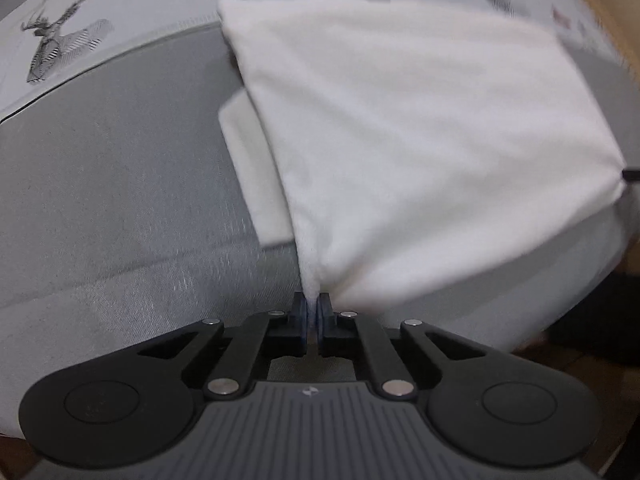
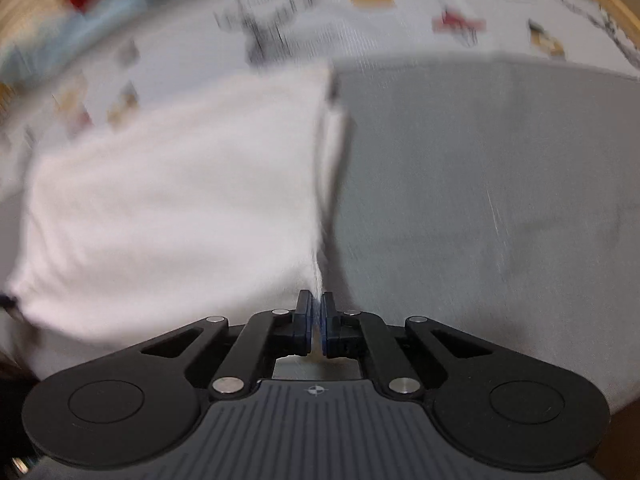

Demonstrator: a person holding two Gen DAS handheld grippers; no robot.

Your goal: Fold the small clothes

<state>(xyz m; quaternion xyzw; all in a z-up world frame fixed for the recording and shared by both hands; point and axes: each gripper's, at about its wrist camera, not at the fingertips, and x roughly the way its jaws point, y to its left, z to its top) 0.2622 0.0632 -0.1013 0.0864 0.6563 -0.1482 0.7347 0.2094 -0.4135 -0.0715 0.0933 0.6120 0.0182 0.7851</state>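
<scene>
One white garment (image 1: 400,140), two grippers. Left gripper (image 1: 314,310) pinching near left corner, jaws nearly closed on cloth. Right gripper (image 2: 317,312) pinching near right corner, jaws likewise clamped on fabric. Garment lying partly lifted over grey mat (image 1: 120,184), lower layer peeking out at left edge. Printed sheet (image 1: 64,32) lying beyond, at far side. No readable text; right view blurred.

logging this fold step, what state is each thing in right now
white soft cloth garment: partly lifted off the surface, stretched between both tools, a lower layer lying flat beneath
left tool: shut on a near corner of the garment
right tool: shut on the other near corner
grey fabric mat: spread flat under the garment
printed white sheet: spread flat beyond the mat
</scene>
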